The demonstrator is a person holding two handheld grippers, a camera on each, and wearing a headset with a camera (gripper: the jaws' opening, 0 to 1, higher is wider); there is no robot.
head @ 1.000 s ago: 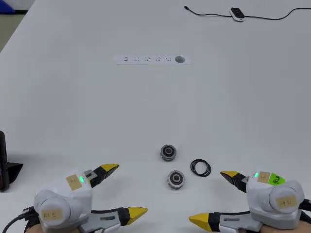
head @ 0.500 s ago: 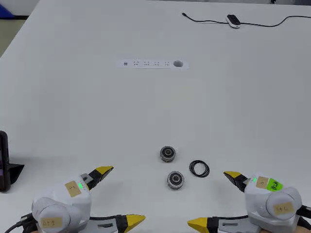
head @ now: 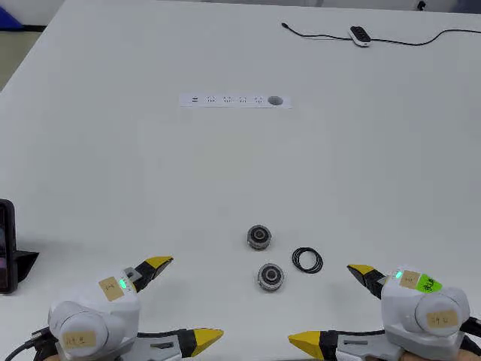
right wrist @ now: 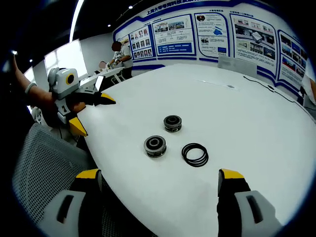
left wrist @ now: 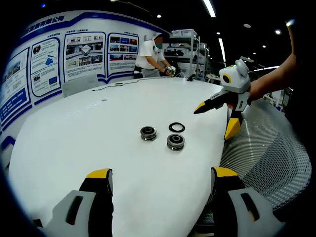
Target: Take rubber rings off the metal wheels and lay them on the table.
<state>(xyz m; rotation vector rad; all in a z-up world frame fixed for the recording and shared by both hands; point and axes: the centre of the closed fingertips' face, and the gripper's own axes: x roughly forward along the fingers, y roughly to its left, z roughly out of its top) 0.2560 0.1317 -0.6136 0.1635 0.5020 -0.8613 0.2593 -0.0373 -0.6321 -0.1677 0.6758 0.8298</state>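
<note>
Rubber rings [head: 307, 260] lie flat on the white table [head: 225, 173], just beside the two metal wheels [head: 270, 277]. They look soft, light and bendy, so I think a small pinch on the edge is best. The wheels look hard and heavy. The left gripper [head: 193, 298] and the right gripper [head: 322, 304] have their jaws spread wide and hold nothing

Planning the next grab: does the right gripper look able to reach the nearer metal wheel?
Probably yes: the right gripper is open, with bare table between it and the nearer metal wheel. The loose rubber rings lie beside that path, apart from the wheel.
</note>
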